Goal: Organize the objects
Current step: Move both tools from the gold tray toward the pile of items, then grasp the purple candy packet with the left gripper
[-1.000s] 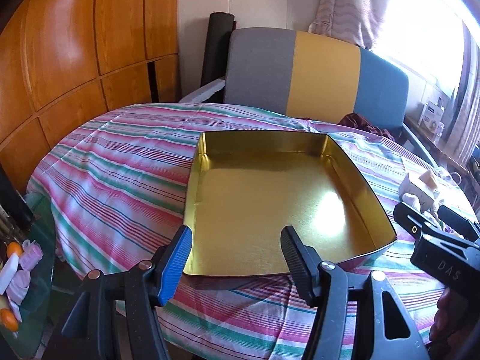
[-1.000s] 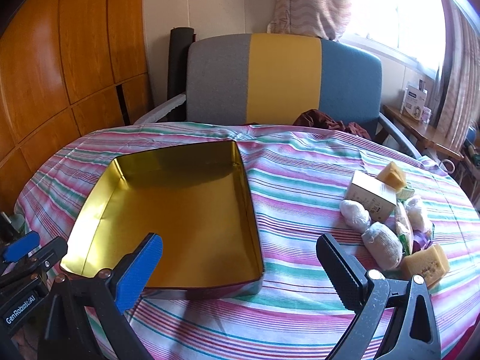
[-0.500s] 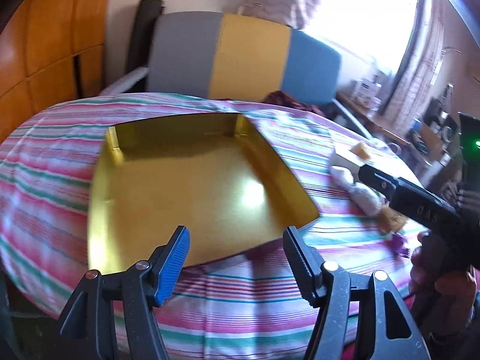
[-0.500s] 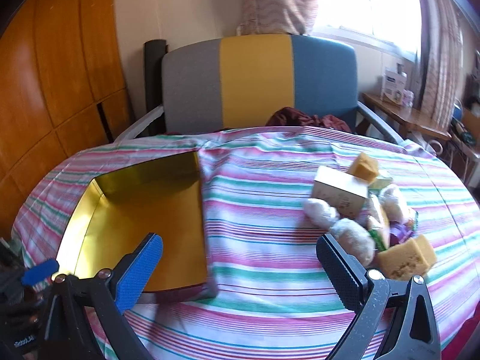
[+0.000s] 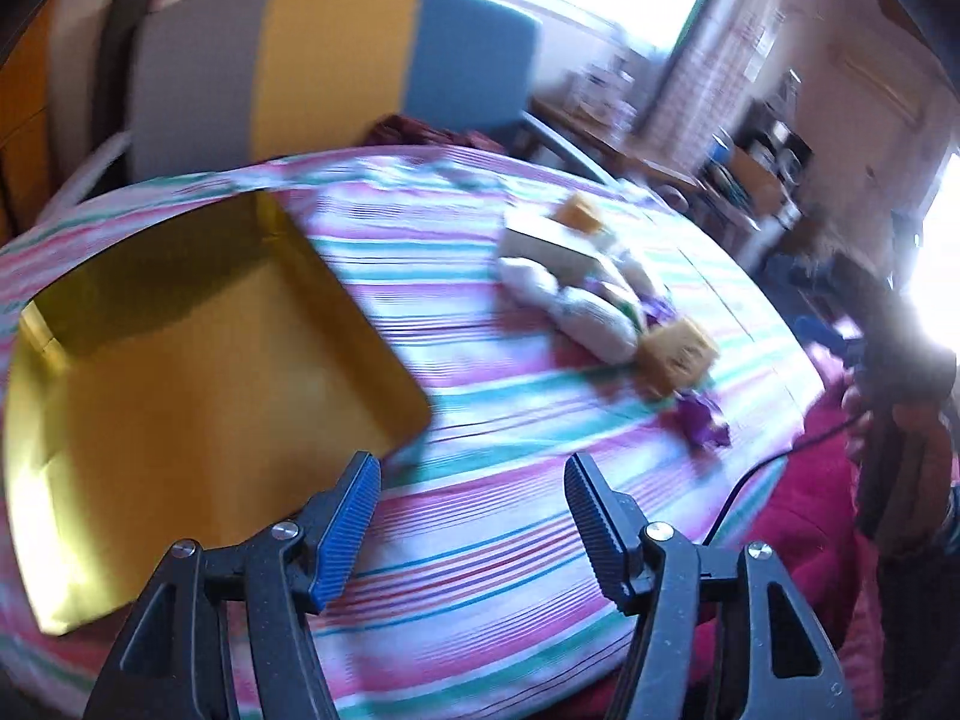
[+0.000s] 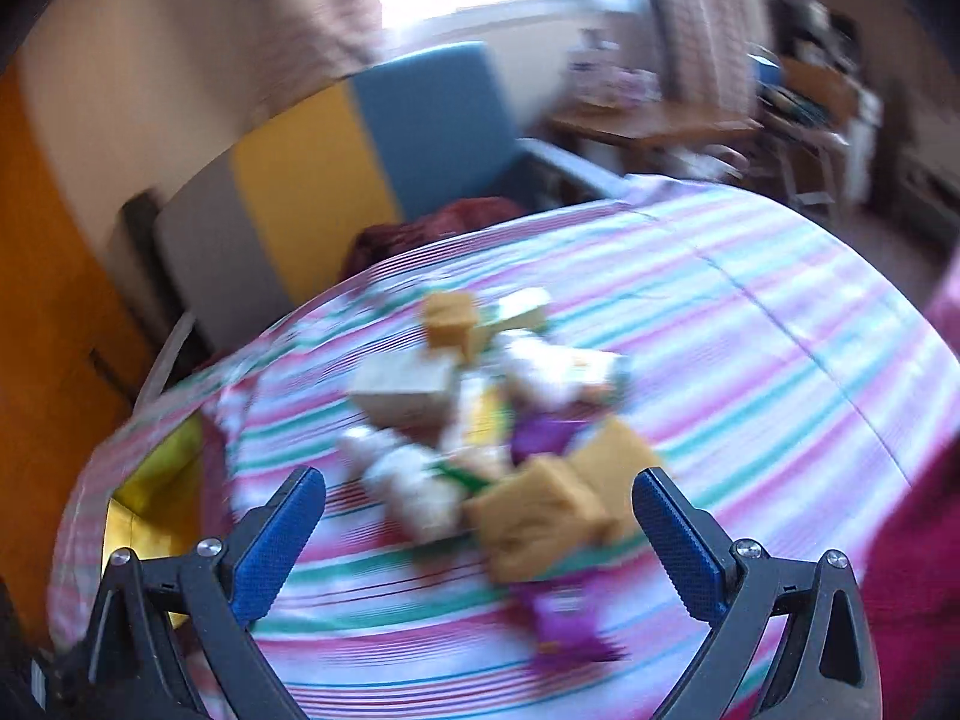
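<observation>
A shallow gold tray (image 5: 180, 372) lies empty on the striped tablecloth (image 5: 480, 516), at the left of the left wrist view; one corner of the tray (image 6: 156, 486) shows in the right wrist view. A blurred heap of small items sits right of it: a pale box (image 5: 552, 246), white pouches (image 5: 588, 318), tan blocks (image 5: 678, 354) and a purple wrapper (image 5: 702, 420). My left gripper (image 5: 474, 516) hangs open over bare cloth beside the tray's near corner. My right gripper (image 6: 480, 534) stands open just in front of the heap, a tan block (image 6: 540, 510) between its fingertips but untouched.
A grey, yellow and blue armchair (image 5: 336, 66) stands behind the table. A person's hand (image 5: 900, 420) holds the other gripper at the right edge of the left wrist view, above a red garment (image 5: 798, 540). A side table (image 6: 648, 126) with clutter stands by the window.
Both views have swung right, off the tray and onto the heap of items. The right gripper has come much closer to the heap. Both grippers stay open and empty.
</observation>
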`<state>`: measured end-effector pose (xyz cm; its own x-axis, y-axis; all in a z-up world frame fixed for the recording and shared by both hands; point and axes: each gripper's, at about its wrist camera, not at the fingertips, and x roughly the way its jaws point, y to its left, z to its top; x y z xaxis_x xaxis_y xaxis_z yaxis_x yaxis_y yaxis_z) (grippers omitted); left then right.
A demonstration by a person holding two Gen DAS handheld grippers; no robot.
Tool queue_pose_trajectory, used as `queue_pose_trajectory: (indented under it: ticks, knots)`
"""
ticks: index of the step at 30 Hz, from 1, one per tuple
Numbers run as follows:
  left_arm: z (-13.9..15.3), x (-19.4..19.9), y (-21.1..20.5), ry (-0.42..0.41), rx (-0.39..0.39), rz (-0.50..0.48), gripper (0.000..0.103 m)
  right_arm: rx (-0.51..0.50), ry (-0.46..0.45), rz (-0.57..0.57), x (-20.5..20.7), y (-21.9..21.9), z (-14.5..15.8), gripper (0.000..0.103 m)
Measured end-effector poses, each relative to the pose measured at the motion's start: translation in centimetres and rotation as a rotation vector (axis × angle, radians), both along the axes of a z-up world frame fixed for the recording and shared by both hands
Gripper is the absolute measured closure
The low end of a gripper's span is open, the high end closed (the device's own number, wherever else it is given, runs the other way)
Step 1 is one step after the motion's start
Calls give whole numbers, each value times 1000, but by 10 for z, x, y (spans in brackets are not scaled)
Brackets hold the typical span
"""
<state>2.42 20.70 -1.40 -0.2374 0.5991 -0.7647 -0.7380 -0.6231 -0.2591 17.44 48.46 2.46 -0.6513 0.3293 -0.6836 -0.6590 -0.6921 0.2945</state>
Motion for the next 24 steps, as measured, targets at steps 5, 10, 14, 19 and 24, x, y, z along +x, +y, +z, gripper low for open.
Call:
queue_pose_trajectory:
  ticks: [5,10,14,19,24]
  knots:
    - [-9,14,61,-51,6,-186,40,-18,4,-95,41,32,2,0]
    - [-22,37,129,-148,15,-362,44,-23,-20,-110,67,43,-4,0]
    - [-36,56,177,-248,-12,-414,45,-30,-23,-106,80,43,-6,0]
    - [-51,70,218,-310,-76,-401,44,-19,-32,-92,92,43,-7,0]
    - [-70,74,244,-318,-145,-357,44,-26,-33,-102,102,48,-10,0]
